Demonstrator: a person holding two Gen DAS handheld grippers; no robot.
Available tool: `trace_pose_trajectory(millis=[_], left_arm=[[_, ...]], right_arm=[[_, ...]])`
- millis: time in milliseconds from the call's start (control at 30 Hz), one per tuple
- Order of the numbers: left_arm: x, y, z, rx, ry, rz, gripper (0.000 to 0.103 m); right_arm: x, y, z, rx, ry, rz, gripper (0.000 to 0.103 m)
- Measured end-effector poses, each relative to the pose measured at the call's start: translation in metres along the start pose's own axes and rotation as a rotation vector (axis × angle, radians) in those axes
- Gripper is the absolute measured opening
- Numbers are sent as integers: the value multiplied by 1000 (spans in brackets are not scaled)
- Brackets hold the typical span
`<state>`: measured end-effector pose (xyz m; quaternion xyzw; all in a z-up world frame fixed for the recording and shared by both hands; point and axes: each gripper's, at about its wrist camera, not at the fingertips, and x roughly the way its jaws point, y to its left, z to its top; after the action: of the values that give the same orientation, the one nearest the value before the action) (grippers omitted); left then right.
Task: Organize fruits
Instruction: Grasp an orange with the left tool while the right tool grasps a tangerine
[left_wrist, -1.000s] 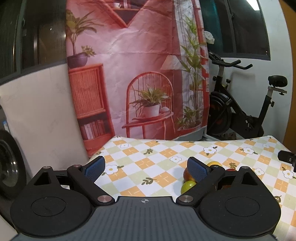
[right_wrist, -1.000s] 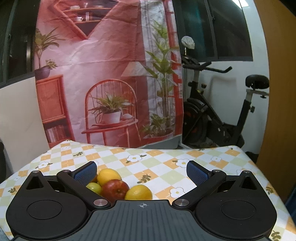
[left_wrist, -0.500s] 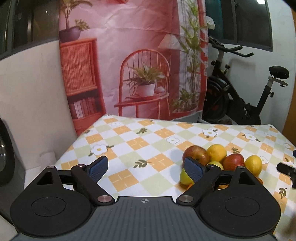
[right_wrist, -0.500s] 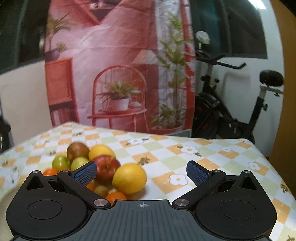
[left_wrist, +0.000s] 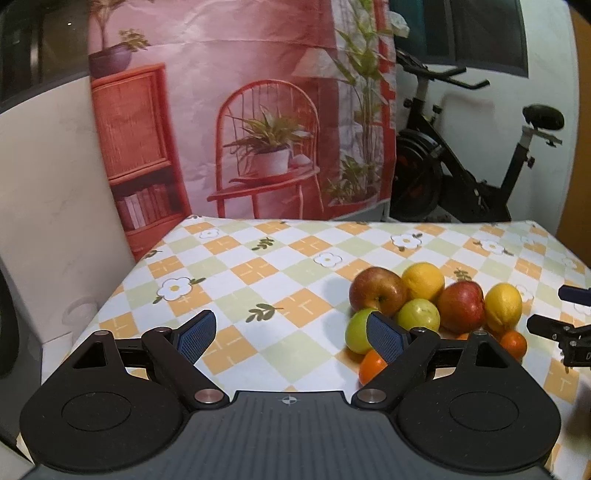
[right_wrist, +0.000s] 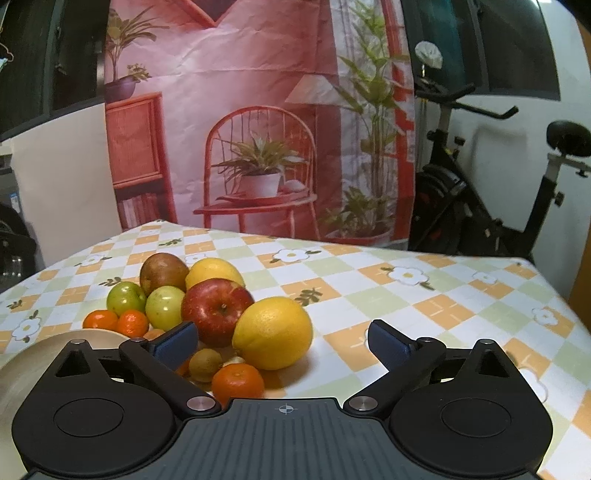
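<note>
A pile of fruit lies on the checked tablecloth (left_wrist: 258, 280): red apples (right_wrist: 218, 310), lemons (right_wrist: 273, 332), green fruits (right_wrist: 164, 306), mandarins (right_wrist: 238, 382) and a small brown fruit (right_wrist: 205, 363). My right gripper (right_wrist: 282, 339) hovers low just in front of the pile, jaws closing. The big lemon sits ahead between its fingers, clear of both pads. My left gripper (left_wrist: 291, 332) is left of the pile (left_wrist: 424, 302), jaws closing over bare cloth. Its right finger (left_wrist: 384, 334) overlaps a green fruit (left_wrist: 356, 332). The right gripper (left_wrist: 554, 310) shows at the edge of the left wrist view.
A pale plate's rim (right_wrist: 22, 365) lies at the near left of the right wrist view. Behind the table hang a printed backdrop (left_wrist: 258, 110) and stands an exercise bike (left_wrist: 461, 177). The table's left edge (left_wrist: 122, 291) drops beside a white surface.
Both grippers have sunk toward the table and tilted down, so the fruit pile looks larger and nearer. Both pairs of jaws have narrowed a little. The plate rim has come into the right wrist view.
</note>
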<state>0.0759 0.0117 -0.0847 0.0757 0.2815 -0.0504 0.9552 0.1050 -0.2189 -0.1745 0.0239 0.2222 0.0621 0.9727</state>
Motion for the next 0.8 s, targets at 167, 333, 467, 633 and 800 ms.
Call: trace_pose_trajectory(millis=[167, 333, 467, 633, 800], left_arm=[[14, -2, -3, 0, 49, -35, 81], [18, -3, -8, 1, 27, -62, 78], [18, -2, -12, -8, -1, -55, 78], [21, -3, -13, 7, 4, -102, 78], [29, -2, -16, -20, 39, -132, 77]], right_arm=[[2, 3, -6, -5, 36, 37, 95], [3, -1, -9, 36, 58, 78, 81], [3, -5, -11, 66, 60, 90, 80], [5, -5, -11, 68, 81, 107, 74], [7, -6, -11, 76, 96, 116, 58]])
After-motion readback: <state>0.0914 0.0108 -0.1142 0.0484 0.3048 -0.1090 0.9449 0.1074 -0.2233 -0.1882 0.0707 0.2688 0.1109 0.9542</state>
